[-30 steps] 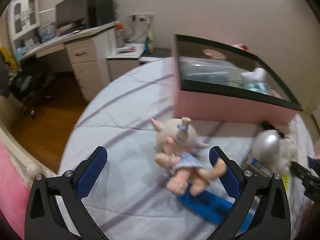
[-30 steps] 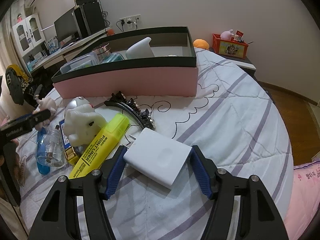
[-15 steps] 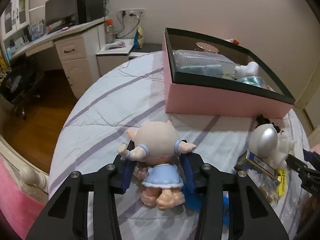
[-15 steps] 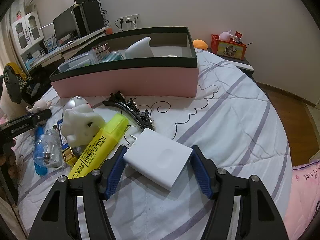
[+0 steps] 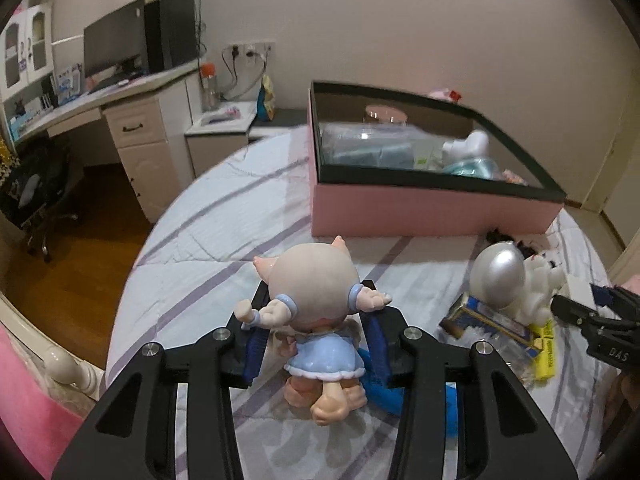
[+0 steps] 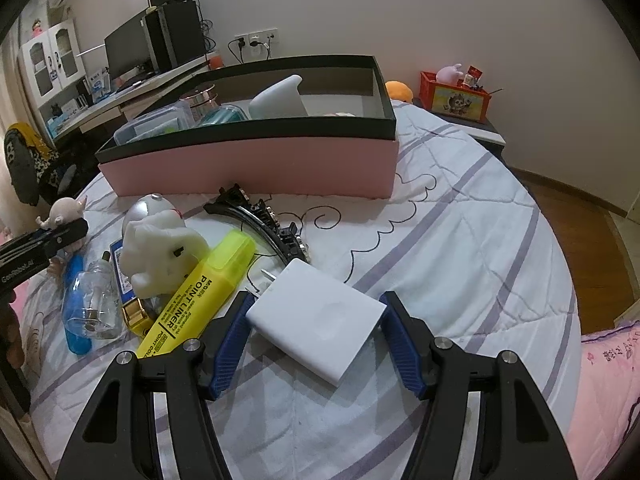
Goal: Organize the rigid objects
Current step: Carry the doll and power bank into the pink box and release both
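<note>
The left gripper [image 5: 316,338] clamps a doll [image 5: 316,304] on the bed [image 5: 208,240], the pink box [image 5: 420,208] at one o'clock, while the right gripper [image 6: 316,330] clasps a white charger [image 6: 320,320].

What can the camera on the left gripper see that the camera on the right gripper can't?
Only the left wrist view shows the left gripper up close, shut on the doll in the blue dress from behind.

Only the right wrist view shows the right gripper closed around the white charger block, the orange crate by the wall, and the black hair clip clearly.

Both show the pink box, the silver-and-white toy, the yellow highlighter and the striped bedspread.
</note>
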The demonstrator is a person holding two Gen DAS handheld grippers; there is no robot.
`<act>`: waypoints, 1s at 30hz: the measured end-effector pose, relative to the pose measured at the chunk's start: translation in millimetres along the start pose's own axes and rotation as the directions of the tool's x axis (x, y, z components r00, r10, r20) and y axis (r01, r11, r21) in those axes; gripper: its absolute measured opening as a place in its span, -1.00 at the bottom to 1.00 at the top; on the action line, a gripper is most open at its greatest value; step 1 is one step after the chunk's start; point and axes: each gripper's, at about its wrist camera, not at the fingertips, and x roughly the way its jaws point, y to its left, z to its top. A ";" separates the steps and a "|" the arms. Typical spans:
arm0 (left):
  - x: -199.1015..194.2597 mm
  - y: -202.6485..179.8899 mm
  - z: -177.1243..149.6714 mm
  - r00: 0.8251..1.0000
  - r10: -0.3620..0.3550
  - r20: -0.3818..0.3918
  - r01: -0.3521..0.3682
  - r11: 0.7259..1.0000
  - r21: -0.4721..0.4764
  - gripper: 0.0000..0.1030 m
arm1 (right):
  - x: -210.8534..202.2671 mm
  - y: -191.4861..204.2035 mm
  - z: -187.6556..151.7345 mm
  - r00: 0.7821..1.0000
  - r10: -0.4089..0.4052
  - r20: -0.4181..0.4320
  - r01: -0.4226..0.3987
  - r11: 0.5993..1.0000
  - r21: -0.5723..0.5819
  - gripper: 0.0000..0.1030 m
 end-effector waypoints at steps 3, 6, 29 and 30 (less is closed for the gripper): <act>-10.7 -5.8 -1.8 1.000 -0.014 0.023 0.014 1.000 0.016 -0.16 | -5.5 -0.5 -1.8 1.000 0.009 0.022 -0.009 1.000 0.002 0.27; -23.0 -12.9 -3.6 0.998 -0.039 0.049 0.038 0.999 0.026 -0.16 | -16.9 3.3 -5.3 0.998 0.004 0.065 -0.004 1.000 -0.010 0.27; -193.5 -76.0 -3.6 0.883 -0.067 0.464 0.020 0.994 0.106 -0.16 | -200.3 59.5 -7.6 0.837 0.074 0.542 -0.018 0.994 -0.107 0.27; -201.9 -78.3 -2.5 0.876 -0.063 0.478 0.011 0.994 0.110 -0.16 | -206.7 62.4 -7.8 0.828 0.079 0.555 -0.017 0.993 -0.115 0.27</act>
